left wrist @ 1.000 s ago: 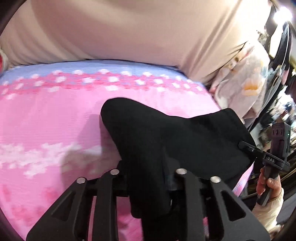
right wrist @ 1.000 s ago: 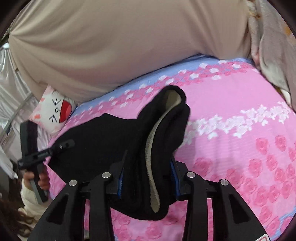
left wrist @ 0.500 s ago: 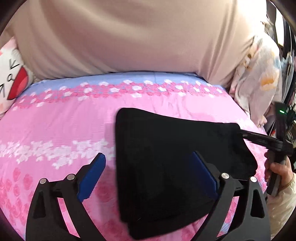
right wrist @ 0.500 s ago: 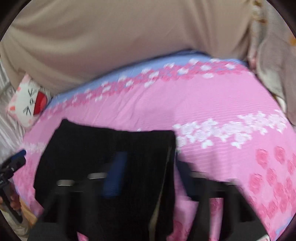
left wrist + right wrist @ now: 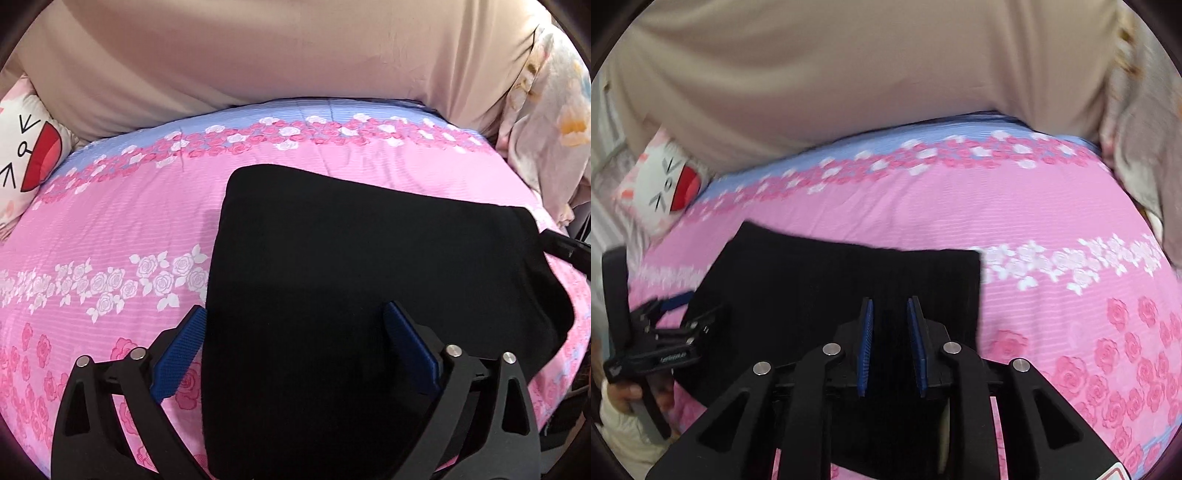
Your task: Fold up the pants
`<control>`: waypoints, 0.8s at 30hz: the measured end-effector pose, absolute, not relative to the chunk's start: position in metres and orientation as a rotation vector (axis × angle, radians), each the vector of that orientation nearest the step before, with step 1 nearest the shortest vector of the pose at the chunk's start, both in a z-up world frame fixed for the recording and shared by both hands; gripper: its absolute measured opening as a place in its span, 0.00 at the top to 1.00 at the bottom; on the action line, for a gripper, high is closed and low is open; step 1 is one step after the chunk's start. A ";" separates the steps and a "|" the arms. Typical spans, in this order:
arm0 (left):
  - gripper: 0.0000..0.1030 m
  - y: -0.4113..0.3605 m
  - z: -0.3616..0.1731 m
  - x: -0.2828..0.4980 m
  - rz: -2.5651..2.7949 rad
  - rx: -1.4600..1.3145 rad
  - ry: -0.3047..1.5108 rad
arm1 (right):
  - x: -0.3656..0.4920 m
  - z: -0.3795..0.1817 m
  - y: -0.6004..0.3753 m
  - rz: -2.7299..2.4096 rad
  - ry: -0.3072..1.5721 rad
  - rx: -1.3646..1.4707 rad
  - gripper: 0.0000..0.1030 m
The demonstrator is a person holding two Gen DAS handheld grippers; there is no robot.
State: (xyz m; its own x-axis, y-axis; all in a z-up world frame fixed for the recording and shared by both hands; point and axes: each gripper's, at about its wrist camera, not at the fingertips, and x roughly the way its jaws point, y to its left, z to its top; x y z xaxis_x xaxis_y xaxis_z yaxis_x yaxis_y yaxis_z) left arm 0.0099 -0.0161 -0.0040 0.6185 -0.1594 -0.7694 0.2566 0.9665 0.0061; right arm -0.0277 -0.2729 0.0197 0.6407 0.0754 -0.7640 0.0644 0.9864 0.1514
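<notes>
- black pants [image 5: 354,295] folded into a flat, roughly rectangular stack, edges mostly straight, lying on the pink rose-print bedspread [image 5: 110,229]
- left gripper [image 5: 293,343] jaws spread wide over the near edge, holding nothing
- right gripper [image 5: 891,325] jaws slightly apart above the fabric, nothing pinched

Your left gripper [image 5: 295,350] is wide open, blue pads [image 5: 183,354] splayed to either side, nothing between them. Black pants [image 5: 351,295] lie folded flat on the pink floral sheet [image 5: 110,229], running under the right-hand pad. A black bar, probably the right gripper [image 5: 567,249], touches the pants' far right corner; its jaws are cut off at the frame edge. Cat pillow [image 5: 22,155] far left, beige duvet [image 5: 277,55] behind, floral cloth [image 5: 546,122] at right.
</notes>
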 end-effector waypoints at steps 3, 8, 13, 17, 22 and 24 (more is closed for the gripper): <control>0.06 -0.016 -0.006 0.009 -0.227 0.122 0.866 | -0.002 -0.001 -0.265 -0.016 0.931 0.093 0.80; 0.05 -0.015 -0.009 0.009 -0.225 0.111 0.870 | 0.031 -0.015 -0.283 -0.057 0.927 0.122 0.87; 0.04 -0.016 -0.009 0.007 -0.208 0.133 0.860 | 0.010 0.011 -0.276 -0.076 0.871 0.131 0.72; 0.05 -0.011 -0.004 -0.001 -0.203 0.136 0.847 | -0.039 0.021 -0.287 -0.109 0.843 0.162 0.45; 0.05 -0.004 -0.004 -0.014 -0.175 0.168 0.848 | -0.093 0.000 -0.325 -0.096 0.923 0.368 0.45; 0.05 -0.002 -0.006 -0.015 -0.170 0.155 0.855 | -0.101 -0.005 -0.329 -0.062 0.915 0.428 0.45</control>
State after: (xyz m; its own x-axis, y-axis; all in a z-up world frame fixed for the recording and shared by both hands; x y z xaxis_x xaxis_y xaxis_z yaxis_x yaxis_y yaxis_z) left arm -0.0151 -0.0021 -0.0057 0.6444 -0.0865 -0.7598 0.2102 0.9753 0.0672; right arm -0.1005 -0.3287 -0.0048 0.6145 0.1274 -0.7786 0.2321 0.9140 0.3327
